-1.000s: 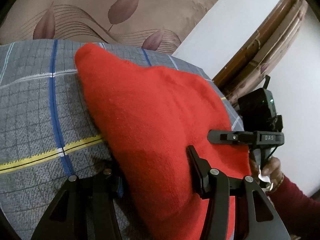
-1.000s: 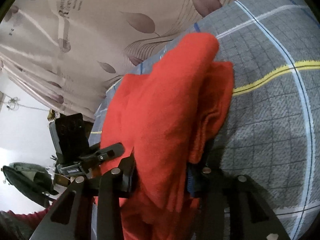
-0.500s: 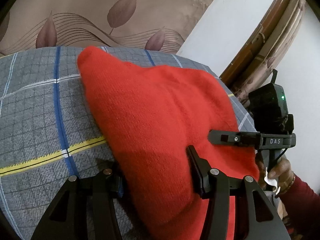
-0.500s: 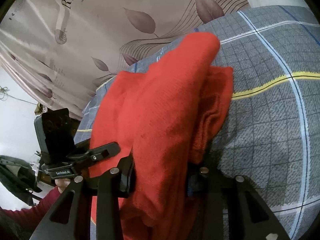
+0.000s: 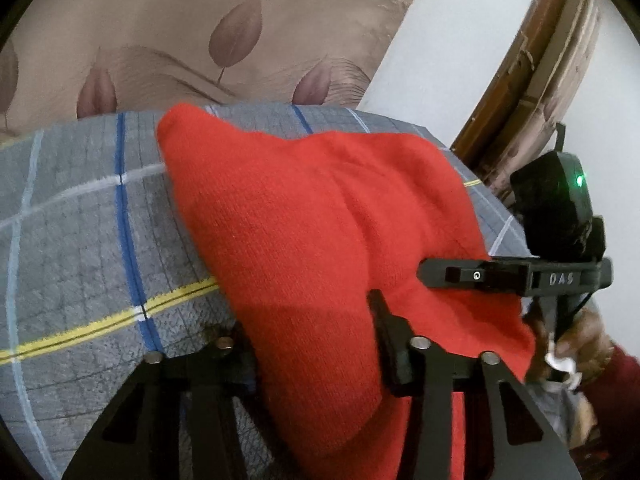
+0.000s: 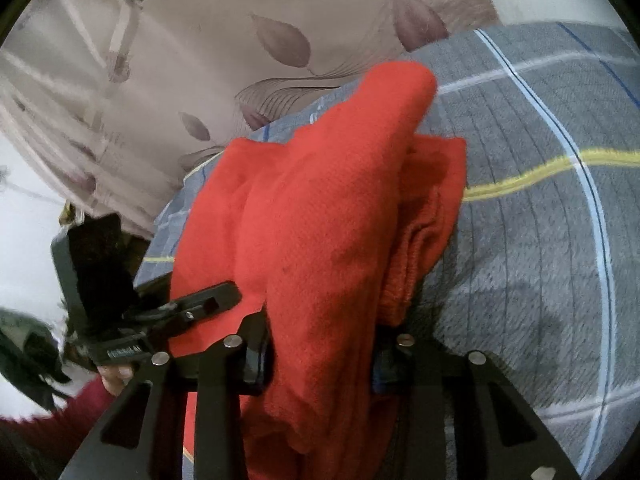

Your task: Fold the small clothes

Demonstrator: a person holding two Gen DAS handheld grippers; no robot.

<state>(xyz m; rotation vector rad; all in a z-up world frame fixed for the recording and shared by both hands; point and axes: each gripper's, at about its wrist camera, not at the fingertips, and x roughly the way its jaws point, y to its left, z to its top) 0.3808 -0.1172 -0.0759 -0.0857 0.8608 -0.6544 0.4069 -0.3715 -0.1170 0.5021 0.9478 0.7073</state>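
Note:
A red knitted garment (image 5: 304, 232) lies partly folded on a grey checked blanket (image 5: 80, 240). My left gripper (image 5: 308, 340) is shut on its near edge, the cloth bulging between the fingers. My right gripper (image 6: 320, 344) is shut on the other near edge of the red garment (image 6: 320, 216), which drapes over a second folded layer. Each gripper shows in the other's view: the right one (image 5: 516, 276) at the garment's right side, the left one (image 6: 160, 312) at its left side.
The grey checked blanket (image 6: 540, 220) with blue, white and yellow stripes covers the surface. A beige leaf-patterned curtain (image 5: 220, 32) hangs behind it. A white wall and a brown wooden frame (image 5: 532, 52) stand at the right. A hand in a dark red sleeve (image 5: 592, 352) holds the right gripper.
Both grippers have moved a little farther over the blanket with the garment still held. The folded red cloth has shifted with them.

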